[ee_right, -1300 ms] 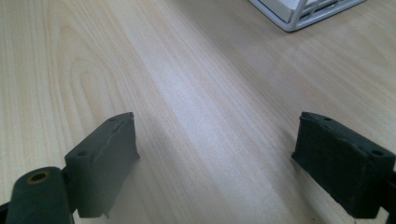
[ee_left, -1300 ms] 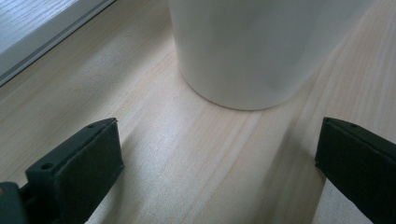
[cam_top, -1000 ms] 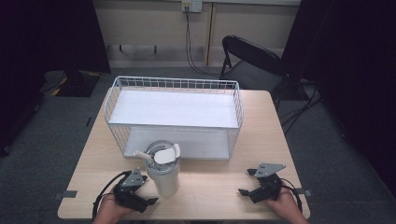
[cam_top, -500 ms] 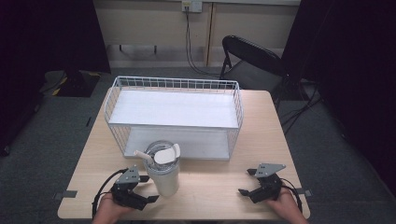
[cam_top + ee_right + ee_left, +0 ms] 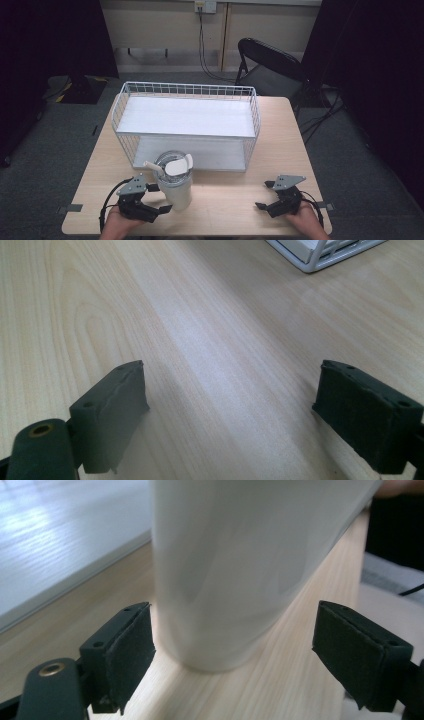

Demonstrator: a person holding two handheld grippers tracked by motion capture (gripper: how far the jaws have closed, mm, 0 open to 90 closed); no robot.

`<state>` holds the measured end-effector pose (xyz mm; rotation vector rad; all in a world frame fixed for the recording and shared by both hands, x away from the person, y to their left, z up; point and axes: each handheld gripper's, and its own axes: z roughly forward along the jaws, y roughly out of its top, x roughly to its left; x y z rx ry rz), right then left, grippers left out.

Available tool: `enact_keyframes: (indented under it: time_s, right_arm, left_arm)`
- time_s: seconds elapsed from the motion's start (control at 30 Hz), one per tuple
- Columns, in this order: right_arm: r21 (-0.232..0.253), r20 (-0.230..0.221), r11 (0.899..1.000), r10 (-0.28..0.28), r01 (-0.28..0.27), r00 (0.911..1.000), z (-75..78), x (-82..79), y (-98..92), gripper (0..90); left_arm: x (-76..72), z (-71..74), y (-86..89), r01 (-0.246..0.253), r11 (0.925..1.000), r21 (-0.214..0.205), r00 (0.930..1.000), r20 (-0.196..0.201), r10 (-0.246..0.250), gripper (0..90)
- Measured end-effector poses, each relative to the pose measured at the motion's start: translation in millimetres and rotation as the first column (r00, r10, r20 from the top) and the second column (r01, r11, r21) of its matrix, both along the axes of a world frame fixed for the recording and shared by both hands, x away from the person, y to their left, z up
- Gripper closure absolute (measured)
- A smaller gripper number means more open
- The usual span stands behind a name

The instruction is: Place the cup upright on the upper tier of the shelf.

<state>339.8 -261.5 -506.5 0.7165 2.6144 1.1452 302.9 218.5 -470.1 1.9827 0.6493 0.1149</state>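
— Lower centre-left of the high view?
— White tumbler (image 5: 178,182), smooth and round, tapering toward the base, standing upright with long axis vertical on the pale wood-grain table (image 5: 227,197). Topped by a clear lid with a white flap; white straw (image 5: 152,167) slanting out to the upper left.
— Up close?
— In the left gripper view, glossy white wall (image 5: 240,565) across the upper middle, base resting on the wood.
— Left of it?
— Left gripper (image 5: 157,198), spread wide around the tumbler's lower part. In its own view, black pads (image 5: 122,655) matte and block-shaped, one at each lower corner, tumbler between them with gaps on both sides, not touching. Held low over the table by a hand (image 5: 117,225) entering from the bottom edge, jaws aimed toward the right of the frame.
— Lower right?
— Right gripper (image 5: 264,195), also spread apart, nothing between the jaws but bare wood, aimed toward the left. Grey three-cornered plate on top, cable trailing to the right, hand (image 5: 307,220) behind it.
— Above the tumbler?
— White wire basket (image 5: 187,90), rectangular, grid-walled, with a flat white shelf over a white floor, mid-frame, just behind the tumbler. Farther up and right, a black folding chair (image 5: 270,67) on grey carpet.
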Motion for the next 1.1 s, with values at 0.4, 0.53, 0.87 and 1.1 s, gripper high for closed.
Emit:
enact_keyframes:
  time_s: [0.4,0.53,0.87,1.1]
  right_arm:
    - [0.0,0.0,1.0,0.0,0.0,1.0,0.0,0.0,0.0,12.4]
    - [0.0,0.0,1.0,0.0,0.0,1.0,0.0,0.0,0.0,12.4]
    - [0.0,0.0,1.0,0.0,0.0,1.0,0.0,0.0,0.0,12.4]
    - [0.0,0.0,1.0,0.0,0.0,1.0,0.0,0.0,0.0,12.4]
  left_arm:
    - [3.1,6.6,-12.3,-0.026,0.9948,-0.099,0.9956,0.087,0.034,12.2]
    - [4.2,6.2,-21.6,-0.04,0.9952,-0.089,0.9906,0.127,0.051,8.9]
    - [7.4,6.2,-35.5,-0.031,0.9947,-0.098,0.9695,0.239,0.054,5.0]
    - [8.2,3.4,-39.7,-0.045,0.9689,-0.243,0.9562,0.27,0.112,8.0]
